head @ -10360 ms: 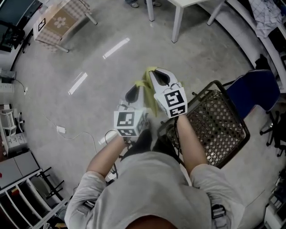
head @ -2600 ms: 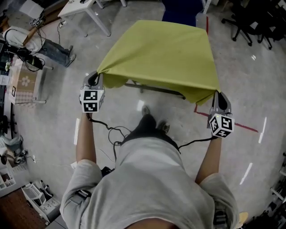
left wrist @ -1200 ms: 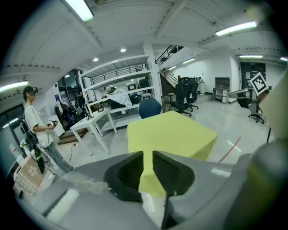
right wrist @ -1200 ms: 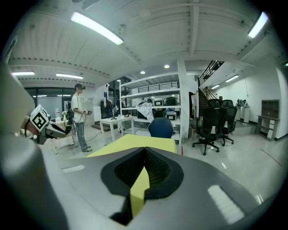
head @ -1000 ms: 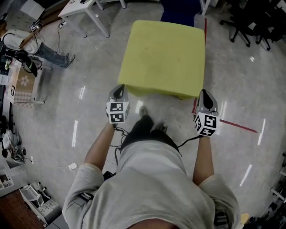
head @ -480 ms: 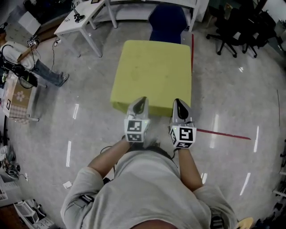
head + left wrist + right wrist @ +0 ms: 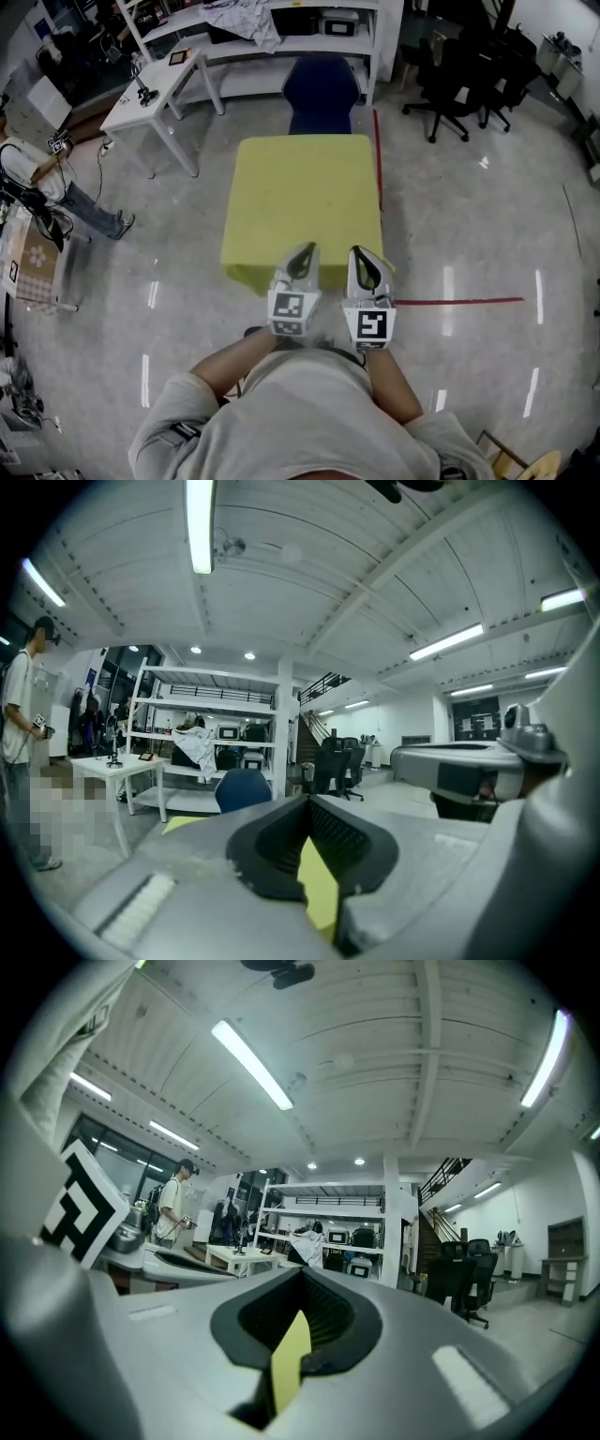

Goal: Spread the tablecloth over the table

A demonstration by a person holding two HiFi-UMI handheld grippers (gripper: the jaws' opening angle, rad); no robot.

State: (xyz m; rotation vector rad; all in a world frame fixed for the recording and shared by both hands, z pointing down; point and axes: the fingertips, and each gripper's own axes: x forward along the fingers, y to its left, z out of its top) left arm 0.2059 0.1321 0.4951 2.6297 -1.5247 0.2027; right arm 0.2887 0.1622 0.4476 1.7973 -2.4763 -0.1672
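Observation:
The yellow tablecloth (image 7: 305, 202) lies spread flat over the table in the middle of the head view, its near edge hanging down. My left gripper (image 7: 302, 253) and right gripper (image 7: 364, 257) are side by side at the middle of that near edge. In the left gripper view the left gripper (image 7: 307, 803) has its jaws closed, with a strip of the yellow cloth (image 7: 321, 892) caught between them. The right gripper (image 7: 302, 1281) is likewise shut on a fold of the cloth (image 7: 291, 1358). The table under the cloth is hidden.
A blue chair (image 7: 321, 89) stands just behind the table, with a white shelf rack (image 7: 281, 28) beyond it. A white desk (image 7: 159, 89) is at back left and black office chairs (image 7: 459, 70) at back right. Red tape (image 7: 459, 302) marks the floor. A person (image 7: 19, 714) stands far left.
The cloth, earlier held wide in the air, now lies on the table. Both grippers have come in from its near corners to the middle of the near edge.

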